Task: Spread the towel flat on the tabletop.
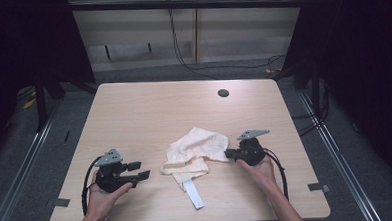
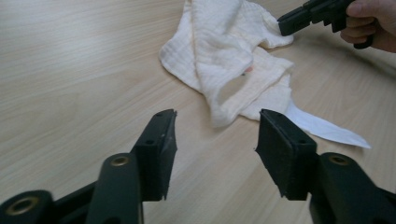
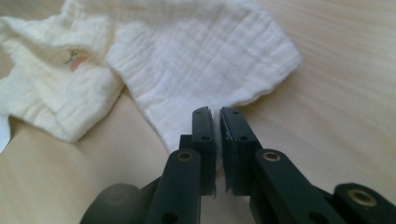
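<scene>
Jaws of the right gripper (image 3: 217, 116) are clamped on the cloth's (image 1: 198, 148) edge; the left gripper's (image 2: 215, 140) stand apart, empty, near the crumpled cloth mid-table (image 1: 149, 107).

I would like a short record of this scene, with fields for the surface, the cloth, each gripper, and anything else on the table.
surface: light wooden table
cloth: cream cloth, crumpled, lying near the middle of the table
label: white strip sticking out from under the cloth toward the person
left gripper: jaws open, nothing between them, short of the cloth
right gripper: jaws shut on an edge of the cloth
other: dark round hole near the table's far edge
</scene>
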The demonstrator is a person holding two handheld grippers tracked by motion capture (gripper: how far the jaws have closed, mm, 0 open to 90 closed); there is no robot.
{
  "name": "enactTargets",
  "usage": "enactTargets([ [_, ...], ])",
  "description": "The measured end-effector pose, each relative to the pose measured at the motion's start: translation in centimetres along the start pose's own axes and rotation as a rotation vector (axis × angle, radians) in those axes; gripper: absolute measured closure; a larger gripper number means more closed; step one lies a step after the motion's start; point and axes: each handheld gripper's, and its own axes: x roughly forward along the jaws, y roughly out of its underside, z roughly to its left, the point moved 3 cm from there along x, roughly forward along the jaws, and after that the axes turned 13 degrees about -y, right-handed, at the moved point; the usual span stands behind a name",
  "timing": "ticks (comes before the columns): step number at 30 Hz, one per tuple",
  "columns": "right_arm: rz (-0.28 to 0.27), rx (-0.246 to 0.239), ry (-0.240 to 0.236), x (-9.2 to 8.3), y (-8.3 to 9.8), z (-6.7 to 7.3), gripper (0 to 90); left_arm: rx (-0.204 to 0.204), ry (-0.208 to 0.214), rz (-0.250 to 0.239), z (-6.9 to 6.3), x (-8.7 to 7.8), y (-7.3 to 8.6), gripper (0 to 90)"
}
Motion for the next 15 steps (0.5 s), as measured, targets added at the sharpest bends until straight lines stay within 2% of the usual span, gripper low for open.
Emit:
enactTargets([
  [2, 0.010, -0.007, 0.005, -0.4, 0.5, 0.6, 86.1, 0.009, 0.017, 0.009, -0.2, 0.1, 0.0, 54.2],
  [4, 0.012, -0.003, -0.003, -0.9, 0.9, 1.2, 87.5, -0.013, 0.057, 0.004, -0.6, 0.0, -0.2, 59.9],
  [6, 0.002, 0.009, -0.019, -1.4, 1.3, 1.9, 87.6, -0.002, 0.061, -0.002, -1.1, -0.1, -0.5, 63.7],
  [7, 0.005, 0.009, -0.025, -1.5, 1.6, 2.2, 87.6, 0.035, 0.063, -0.011, -1.8, -0.2, -0.9, 65.0],
  [8, 0.016, 0.012, -0.025, -1.7, 1.8, 2.5, 87.6, 0.058, 0.050, -0.005, -2.0, -0.2, -1.0, 66.0],
  [11, 0.019, 0.017, -0.036, -2.4, 2.5, 3.2, 85.1, 0.051, 0.050, -0.006, -1.9, 0.3, -1.3, 68.8],
  [13, -0.016, 0.015, -0.033, -3.3, 2.9, 3.6, 75.7, 0.042, 0.032, 0.003, -1.6, 0.7, -1.6, 69.9],
  [15, -0.052, 0.013, -0.045, -4.2, 3.0, 3.9, 72.8, 0.040, 0.016, 0.010, -1.2, 1.0, -2.0, 69.9],
])
